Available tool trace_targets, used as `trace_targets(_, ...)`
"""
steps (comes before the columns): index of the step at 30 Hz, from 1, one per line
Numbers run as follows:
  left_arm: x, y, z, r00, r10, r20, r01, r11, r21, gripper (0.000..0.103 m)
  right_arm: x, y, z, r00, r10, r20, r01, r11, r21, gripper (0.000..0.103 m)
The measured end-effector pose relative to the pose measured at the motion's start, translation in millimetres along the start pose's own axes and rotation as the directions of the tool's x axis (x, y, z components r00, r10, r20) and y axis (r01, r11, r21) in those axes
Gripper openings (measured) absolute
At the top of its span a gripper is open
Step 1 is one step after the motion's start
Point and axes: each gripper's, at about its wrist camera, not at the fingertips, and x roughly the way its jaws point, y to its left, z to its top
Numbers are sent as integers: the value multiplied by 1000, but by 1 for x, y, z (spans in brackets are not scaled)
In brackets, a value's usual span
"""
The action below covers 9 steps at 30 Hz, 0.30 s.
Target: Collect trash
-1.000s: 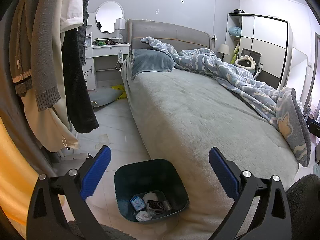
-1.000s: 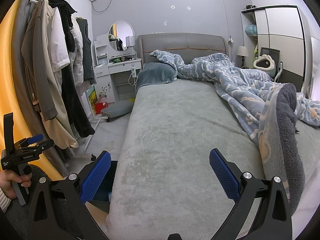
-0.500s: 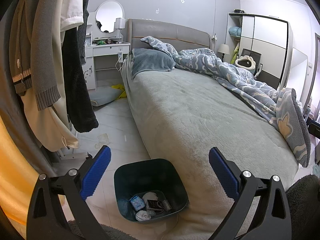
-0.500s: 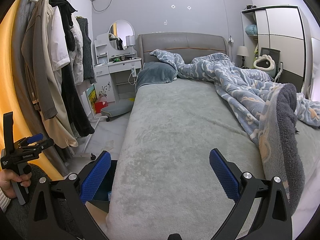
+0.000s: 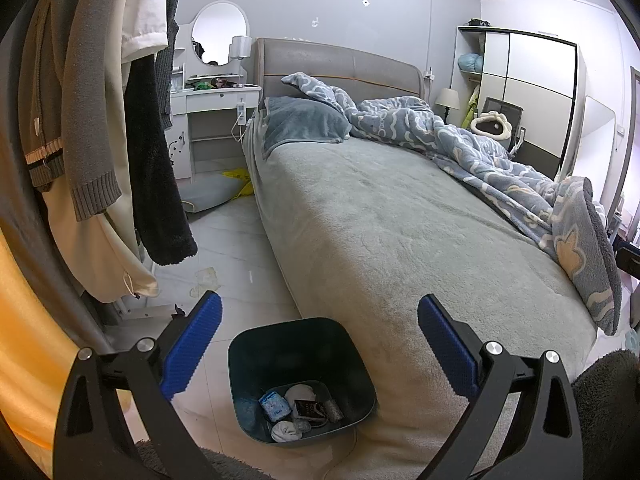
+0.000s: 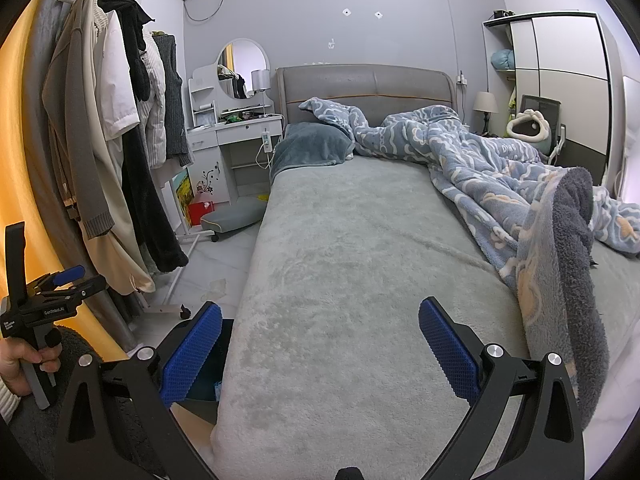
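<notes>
A dark teal trash bin (image 5: 256, 364) stands on the floor by the bed's near left corner, with several scraps (image 5: 298, 410) at its bottom. My left gripper (image 5: 318, 344) is open and empty above the bin. My right gripper (image 6: 320, 348) is open and empty over the grey bed sheet (image 6: 348, 272); the bin's edge (image 6: 208, 380) shows behind its left finger. Crumpled paper scraps (image 5: 204, 280) lie on the floor by the clothes rack, also in the right wrist view (image 6: 218, 286). The left gripper (image 6: 60, 292) shows at the right view's left edge.
A clothes rack with hanging coats (image 5: 100, 120) crowds the left side. A blue patterned duvet (image 6: 520, 200) lies bunched on the bed's right. A white vanity (image 5: 216, 120), a floor cushion (image 5: 208, 198) and a yellow item (image 5: 240, 178) lie beyond. A wardrobe (image 5: 532, 92) stands at right.
</notes>
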Motion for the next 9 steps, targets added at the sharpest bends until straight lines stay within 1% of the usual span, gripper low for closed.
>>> trace_targets(9,0,-3,-4,1000,2,-3,-2,1000,-2,100,1,-1,0,1000,1,-1,-1,1000,-2,100)
